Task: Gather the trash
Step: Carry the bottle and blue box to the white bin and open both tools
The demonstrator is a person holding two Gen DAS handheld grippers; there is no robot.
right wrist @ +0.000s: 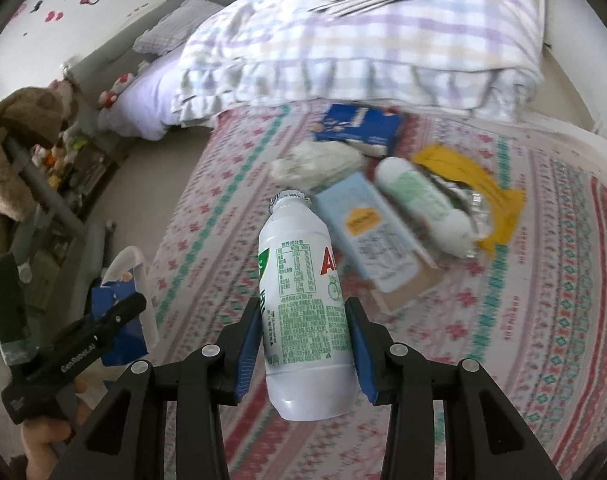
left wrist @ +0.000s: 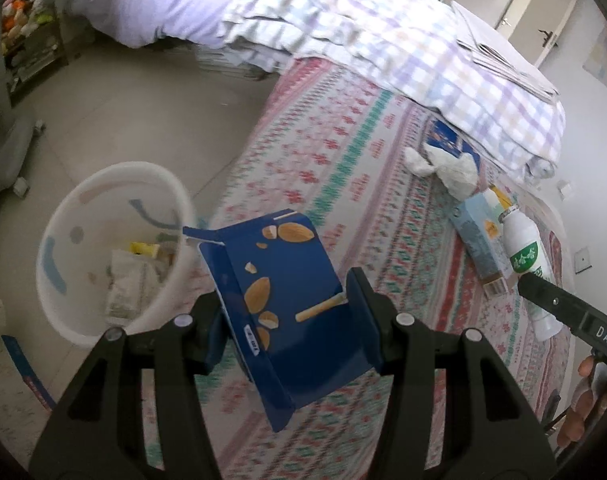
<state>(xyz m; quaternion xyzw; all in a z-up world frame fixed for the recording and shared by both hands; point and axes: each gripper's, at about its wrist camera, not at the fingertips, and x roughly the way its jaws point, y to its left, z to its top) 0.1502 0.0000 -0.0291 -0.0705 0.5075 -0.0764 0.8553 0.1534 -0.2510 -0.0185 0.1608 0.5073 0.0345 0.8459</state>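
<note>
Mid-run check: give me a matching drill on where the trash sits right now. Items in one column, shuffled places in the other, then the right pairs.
Things:
1. blue snack box
2. white drink bottle
3. pale blue carton
4. white bin

Places:
A. lying on the bedspread
B. clamped in the right gripper
C. standing on the floor beside the bed
D. clamped in the left gripper

Pairs: 1-D, 2-B, 3-A, 4-C
</note>
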